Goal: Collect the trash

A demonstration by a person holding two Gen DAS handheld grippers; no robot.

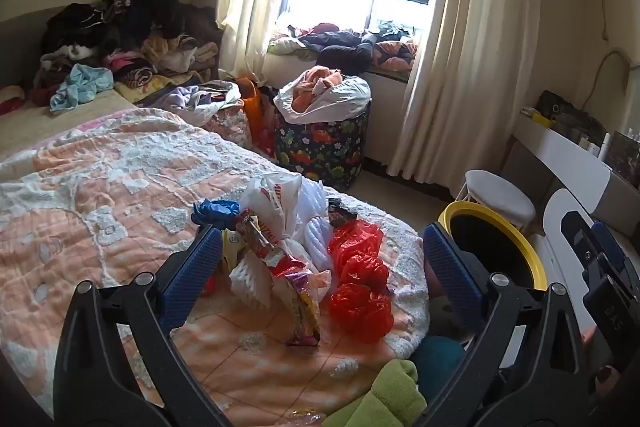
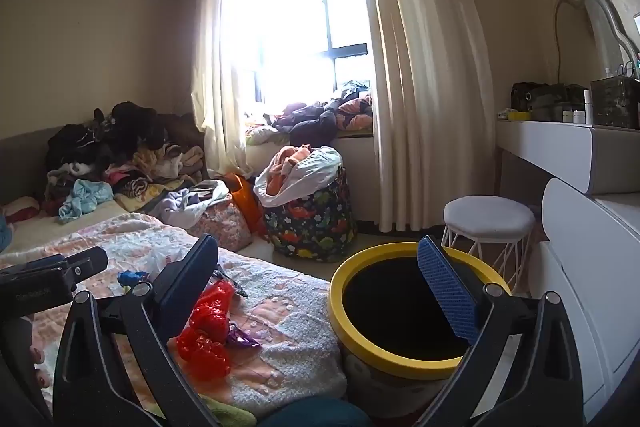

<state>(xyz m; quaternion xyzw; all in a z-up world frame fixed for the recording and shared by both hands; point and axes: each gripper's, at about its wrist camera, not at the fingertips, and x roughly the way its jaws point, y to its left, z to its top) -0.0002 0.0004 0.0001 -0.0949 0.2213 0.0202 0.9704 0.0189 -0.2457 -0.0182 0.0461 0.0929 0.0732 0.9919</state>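
Observation:
A heap of trash lies on the bed corner: a white plastic bag [image 1: 276,203], snack wrappers [image 1: 300,291], a white foam piece [image 1: 250,277], a blue glove [image 1: 214,211] and crumpled red plastic bags [image 1: 360,279], which also show in the right wrist view [image 2: 206,327]. My left gripper [image 1: 320,263] is open and empty just above the heap. A yellow-rimmed bin [image 2: 352,323] stands on the floor beside the bed, also in the left wrist view [image 1: 532,259]. My right gripper [image 2: 320,291] is open and empty, over the bin's near edge.
The bed carries an orange and white blanket [image 1: 100,187] and piled clothes [image 1: 120,39] at its head. A dinosaur-print laundry basket [image 2: 312,223] stands by the window. A white stool [image 2: 488,219] and a white dresser [image 2: 580,267] are to the right.

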